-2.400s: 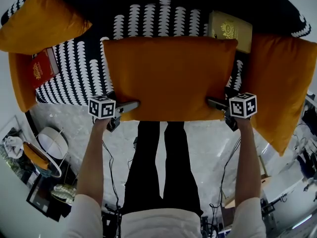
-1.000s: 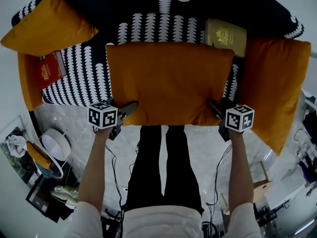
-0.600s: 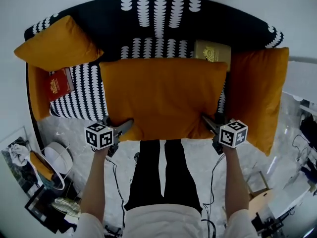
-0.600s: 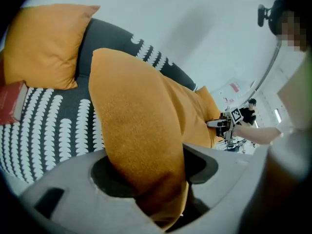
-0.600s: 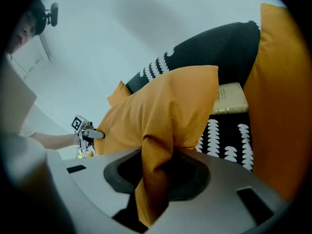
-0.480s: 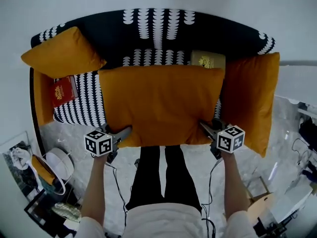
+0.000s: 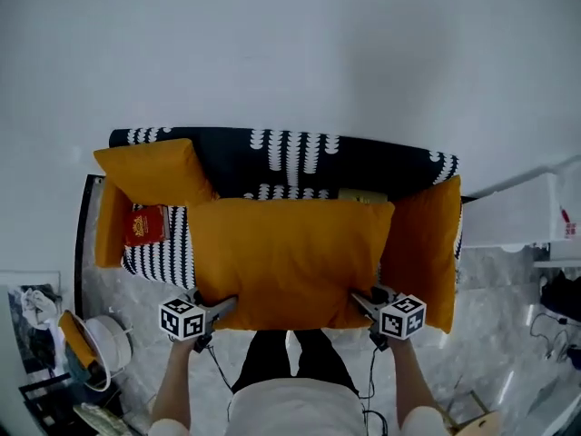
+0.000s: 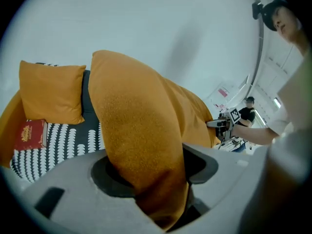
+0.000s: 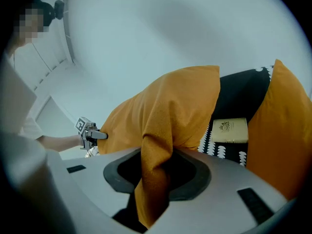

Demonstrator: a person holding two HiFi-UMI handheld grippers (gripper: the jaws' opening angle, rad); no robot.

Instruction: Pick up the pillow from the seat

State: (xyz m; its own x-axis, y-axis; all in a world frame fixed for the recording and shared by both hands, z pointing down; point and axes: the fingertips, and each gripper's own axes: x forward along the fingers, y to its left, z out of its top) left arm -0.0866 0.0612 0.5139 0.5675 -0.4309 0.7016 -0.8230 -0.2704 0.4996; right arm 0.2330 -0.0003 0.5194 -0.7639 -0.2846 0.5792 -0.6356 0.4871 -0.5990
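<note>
A white wall (image 7: pixel 290 44) fills the upper half of the head view. Below it a black sofa (image 7: pixel 290 153) with a white scalloped pattern runs from side to side on a grey marbled floor (image 7: pixel 508 280).

You hold the large orange pillow (image 7: pixel 286 257) spread wide between your two grippers, over the front of the seat (image 7: pixel 177 243). It covers most of the seat's middle, and whether its far edge touches the sofa cannot be told.

A tall orange cushion (image 7: pixel 427 243) stands on edge at the right end of the sofa, just beside the pillow. A smaller orange cushion (image 7: pixel 154 171) leans against the backrest in the left corner.

A red book (image 7: pixel 147 225) lies on the seat below that smaller cushion, to the left of the pillow. A gold book (image 7: pixel 361 194) lies at the back of the seat, its near part hidden by the pillow's far right corner.

Your left gripper (image 7: pixel 221 306) pinches the pillow's near left corner. In the left gripper view a thick bunch of orange fabric sits between the fingers and keeps them partly apart.

Your right gripper (image 7: pixel 361 300) pinches the near right corner. In the right gripper view its fingers clamp a narrower fold of fabric and stand closer together.
</note>
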